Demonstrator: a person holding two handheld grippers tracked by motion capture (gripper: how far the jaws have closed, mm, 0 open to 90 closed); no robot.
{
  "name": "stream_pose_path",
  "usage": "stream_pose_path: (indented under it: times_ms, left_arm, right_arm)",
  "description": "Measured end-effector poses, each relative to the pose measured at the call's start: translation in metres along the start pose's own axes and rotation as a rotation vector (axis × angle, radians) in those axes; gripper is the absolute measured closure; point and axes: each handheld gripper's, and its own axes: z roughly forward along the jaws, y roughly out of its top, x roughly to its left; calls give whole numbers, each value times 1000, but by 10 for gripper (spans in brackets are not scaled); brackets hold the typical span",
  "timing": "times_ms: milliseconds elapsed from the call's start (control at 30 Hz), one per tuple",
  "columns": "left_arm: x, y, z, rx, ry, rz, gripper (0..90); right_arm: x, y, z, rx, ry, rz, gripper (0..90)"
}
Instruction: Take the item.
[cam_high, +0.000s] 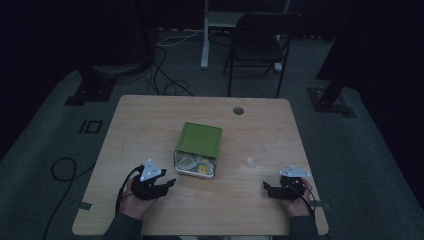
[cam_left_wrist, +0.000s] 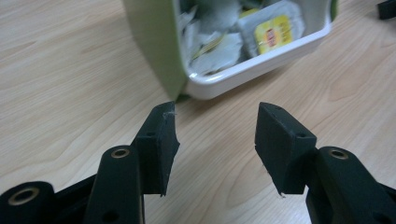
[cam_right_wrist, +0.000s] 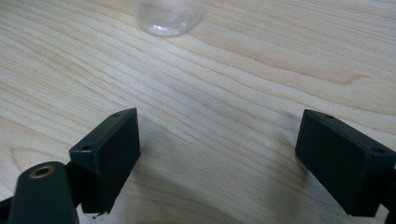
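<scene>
Both tongs rest spread and empty on the wooden bench (cam_high: 150, 125), the left tongs (cam_left_wrist: 217, 128) just before the green-lidded box (cam_high: 199, 149) of tea bags (cam_left_wrist: 268, 30), the right tongs (cam_right_wrist: 217, 154) facing a clear glass (cam_right_wrist: 169, 16).

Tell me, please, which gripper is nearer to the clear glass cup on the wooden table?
Right. The right gripper sits just beside and nearer the person than the clear glass cup; the left gripper is farther off, by the green box.

box (cam_high: 200, 141) mid-table (cam_high: 150, 115), tea bags (cam_left_wrist: 273, 32) inside, cup (cam_high: 253, 156) right.
</scene>
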Motion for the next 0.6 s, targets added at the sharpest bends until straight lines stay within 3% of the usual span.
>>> stream_pose_path:
  times_ms: [600]
  left_arm:
    - [-17,25,12,-30,-63,46,489]
  right_arm:
    - [0,0,0,0,0,1,134]
